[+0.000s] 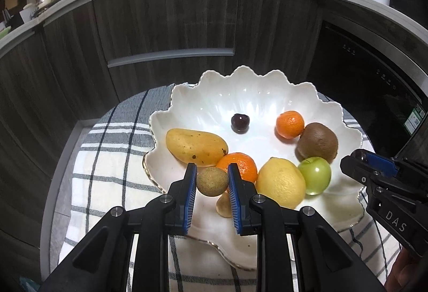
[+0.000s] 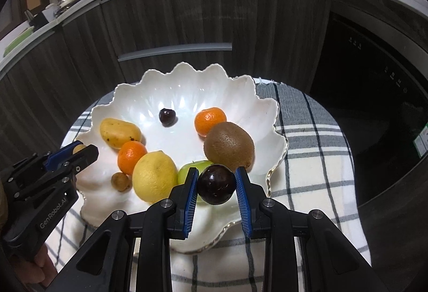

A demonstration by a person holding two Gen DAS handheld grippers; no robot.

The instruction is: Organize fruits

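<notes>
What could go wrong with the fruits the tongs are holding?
The small brown fruit in the left tongs is round and pinched only at its sides, so it might slip. The dark plum in the right tongs could drop onto the green apple and roll off the white bowl's low rim.

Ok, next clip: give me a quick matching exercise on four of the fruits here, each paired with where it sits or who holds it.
Things:
1. small brown round fruit
2. dark plum
3. kiwi
4. mango

Places or states:
A. lying at the left side of the white bowl
B. clamped in the right gripper
C. clamped in the left gripper
D. lying at the right side of the bowl, touching a mandarin

Pairs: 1-C, 2-B, 3-D, 4-A
</notes>
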